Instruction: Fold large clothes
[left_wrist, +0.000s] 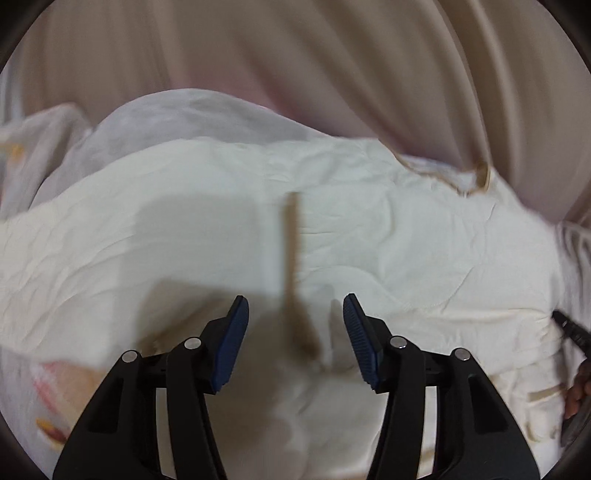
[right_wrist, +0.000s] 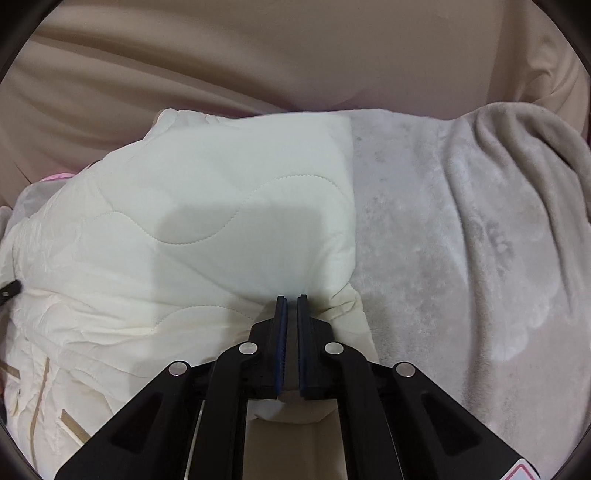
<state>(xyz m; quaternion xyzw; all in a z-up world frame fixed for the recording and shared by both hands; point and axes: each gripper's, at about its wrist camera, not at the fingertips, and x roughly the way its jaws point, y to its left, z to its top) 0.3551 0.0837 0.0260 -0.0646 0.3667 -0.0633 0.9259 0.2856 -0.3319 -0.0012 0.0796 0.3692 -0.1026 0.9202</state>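
Lying across a grey fleece blanket (right_wrist: 461, 229), the cream quilted jacket (right_wrist: 207, 206) fills most of both views, with beige draped cloth (right_wrist: 258, 55) hanging behind it. In the right wrist view the jacket covers the blanket's left part, one folded panel uppermost with wavy stitching, and tan trim strips near the lower left edge. The right gripper (right_wrist: 291, 297) sits at the jacket's near right corner, its blue-padded fingers (right_wrist: 280, 332) nearly together; the tips rest against a bunched fold of the cloth, though whether any fabric is pinched between them cannot be told (the gap there looks empty).

In the left wrist view the picture is blurred. The left gripper (left_wrist: 295, 306) hovers over the jacket (left_wrist: 369, 229) with its fingers (left_wrist: 232, 339) well apart and nothing between them. A thin tan strip (left_wrist: 291, 251) runs up the jacket just beyond the tips. At the jacket's right edge a dark gripper part shows.
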